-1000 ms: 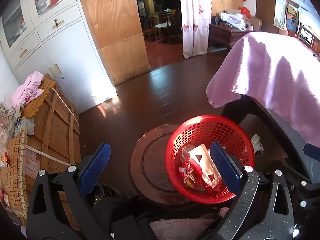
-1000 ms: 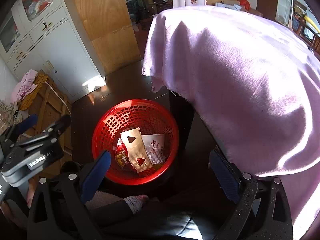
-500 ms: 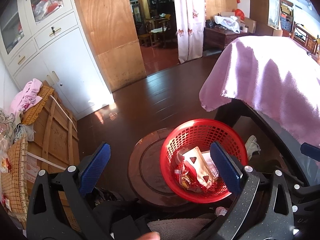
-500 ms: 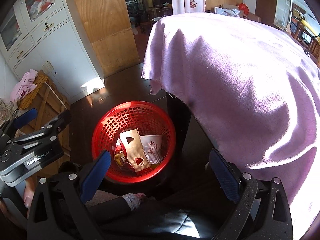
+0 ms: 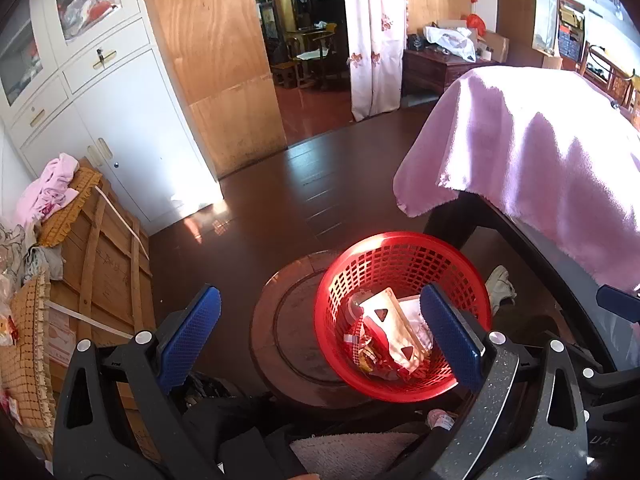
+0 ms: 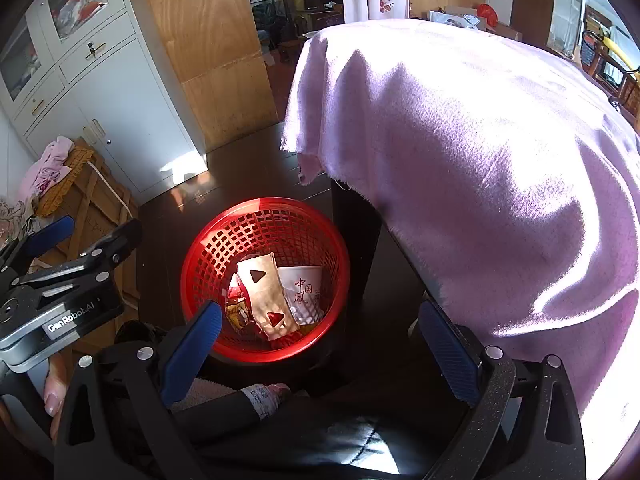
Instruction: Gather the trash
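Note:
A red mesh basket stands on a round dark wooden stool beside the table leg. Inside it lie a tan packet with red triangles, a white paper cup with red characters and red-yellow wrappers. My left gripper hovers open above and in front of the basket, holding nothing. The right gripper is open too, empty, above the basket's near right side. In the right wrist view the left gripper's body shows at the left edge.
A table draped in a pink cloth fills the right side, its dark leg next to the basket. A wooden crate piled with cushions and clothes stands left, before white cabinets. Dark bare floor stretches toward an open doorway.
Both grippers have drawn up and back a little, so the basket sits lower and smaller in both views. Both stay open; the trash in the basket has not shifted.

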The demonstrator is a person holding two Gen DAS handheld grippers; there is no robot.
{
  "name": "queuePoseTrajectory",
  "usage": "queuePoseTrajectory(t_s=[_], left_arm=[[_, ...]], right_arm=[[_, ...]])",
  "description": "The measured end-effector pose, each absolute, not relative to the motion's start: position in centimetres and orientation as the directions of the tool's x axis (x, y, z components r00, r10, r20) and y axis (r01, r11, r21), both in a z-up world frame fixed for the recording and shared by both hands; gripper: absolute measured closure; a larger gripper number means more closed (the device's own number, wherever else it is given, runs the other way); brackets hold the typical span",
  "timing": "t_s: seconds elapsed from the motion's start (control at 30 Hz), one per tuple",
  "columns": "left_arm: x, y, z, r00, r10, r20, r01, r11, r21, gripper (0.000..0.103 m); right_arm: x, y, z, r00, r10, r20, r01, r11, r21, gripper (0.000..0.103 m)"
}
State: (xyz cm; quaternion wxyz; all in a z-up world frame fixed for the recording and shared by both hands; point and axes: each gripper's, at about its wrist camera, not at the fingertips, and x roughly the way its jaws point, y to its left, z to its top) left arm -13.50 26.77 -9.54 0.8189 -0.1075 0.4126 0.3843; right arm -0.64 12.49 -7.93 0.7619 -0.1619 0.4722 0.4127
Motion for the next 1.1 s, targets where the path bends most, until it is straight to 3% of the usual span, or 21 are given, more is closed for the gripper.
queuePoseTrajectory(t_s=[1.1], left_arm=[[-13.19, 26.34, -9.91, 0.360, 0.530, -0.768, -0.704, 0.694, 0.149, 0.007]], right_arm=[[-0.76, 12.32, -7.87, 0.212, 0.479, -0.852, -0.778, 0.610, 0.149, 0.006]])
